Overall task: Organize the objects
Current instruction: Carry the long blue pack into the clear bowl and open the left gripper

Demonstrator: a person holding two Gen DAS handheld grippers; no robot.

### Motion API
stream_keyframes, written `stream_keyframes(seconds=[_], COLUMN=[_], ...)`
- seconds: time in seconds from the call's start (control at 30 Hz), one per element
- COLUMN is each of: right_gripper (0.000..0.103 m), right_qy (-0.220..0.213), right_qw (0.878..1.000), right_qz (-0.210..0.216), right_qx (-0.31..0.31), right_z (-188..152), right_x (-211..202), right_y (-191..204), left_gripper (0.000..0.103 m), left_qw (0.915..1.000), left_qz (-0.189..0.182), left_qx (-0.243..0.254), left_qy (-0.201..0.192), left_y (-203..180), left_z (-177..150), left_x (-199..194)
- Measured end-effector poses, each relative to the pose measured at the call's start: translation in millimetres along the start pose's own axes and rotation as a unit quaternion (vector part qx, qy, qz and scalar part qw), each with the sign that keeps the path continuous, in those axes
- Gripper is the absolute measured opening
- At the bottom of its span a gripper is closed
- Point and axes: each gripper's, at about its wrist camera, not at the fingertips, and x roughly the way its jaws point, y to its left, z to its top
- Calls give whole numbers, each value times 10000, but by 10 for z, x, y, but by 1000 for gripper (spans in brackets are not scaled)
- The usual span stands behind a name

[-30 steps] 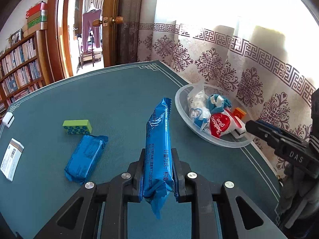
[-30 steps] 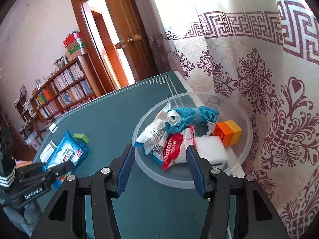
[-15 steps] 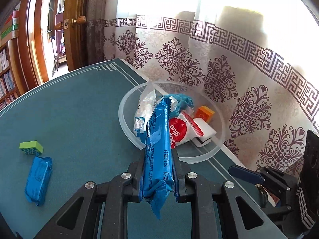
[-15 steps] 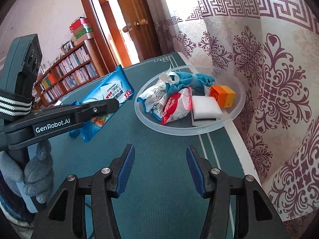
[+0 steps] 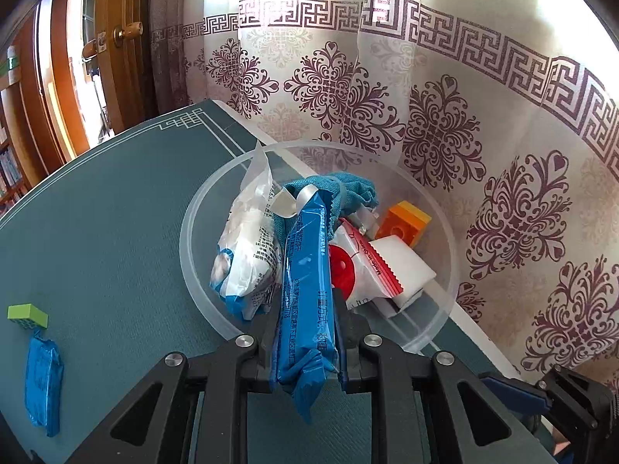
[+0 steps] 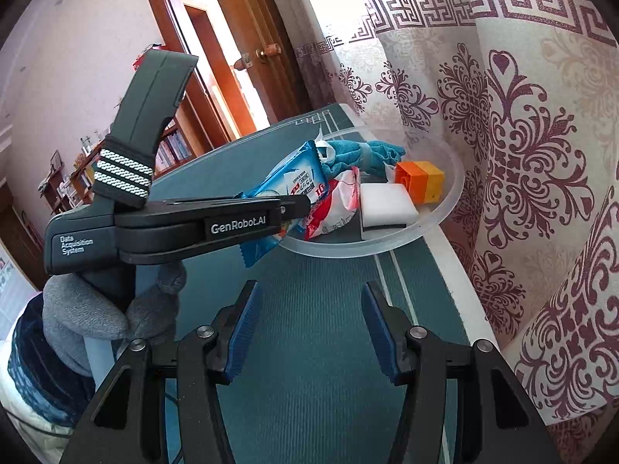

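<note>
Carried in from the middle of the tabletop [image 5: 116,232] within the last second, blue snack packet [image 5: 307,270] now poised over the near rim of the clear bowl [image 5: 445,232] at the tabletop's curtain-side edge, clamped fast on its lower half in the left tongs [image 5: 305,342]. Release into the bowl judged the next step. Right tongs [image 6: 309,332] partly open, empty, held low over bare tabletop just short of the bowl. Already in the bowl: white-and-blue pouch [image 5: 247,255], teal cloth [image 5: 348,189], red-and-white sachet [image 5: 356,266], white sponge block [image 5: 402,263], orange toy brick [image 5: 404,220]. Left out near the tabletop's far-side edge in the left wrist view: green block [image 5: 27,315] and a second blue packet [image 5: 42,382], close together, whether touching not clear, both apparently awaiting collection.
</note>
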Motion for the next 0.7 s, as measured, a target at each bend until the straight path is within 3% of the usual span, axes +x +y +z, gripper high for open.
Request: stream_keyframes(seconds=[0.37, 0.4, 0.43, 0.47, 0.53, 0.7], right_gripper=[55, 55, 55, 55, 55, 55], right_qy=[-7, -8, -13, -19, -24, -10], right_qw=[9999, 9999, 9999, 9999, 9999, 9999], right_qz=[-51, -42, -38, -38, -37, -32], right_qx=[-114, -116, -122, -132, -144, -164], right_z=[-45, -46, -48, -50, -47, -51], right_x=[18, 15, 10, 6, 8, 25], right_y=[55, 58, 62, 66, 64, 72], left_gripper=[25, 29, 42, 65, 82, 82], left_qw=[9996, 9996, 9996, 9995, 9987, 9982], left_qz=[170, 152, 123, 121, 182, 136], left_qx=[-98, -137, -176, -220, -311, -247], left_qy=[-192, -191, -186, -201, -368, -524], left_y=[64, 76, 87, 100, 134, 145], left_z=[116, 115, 114, 111, 98, 86], left_x=[135, 133, 126, 111, 44, -126])
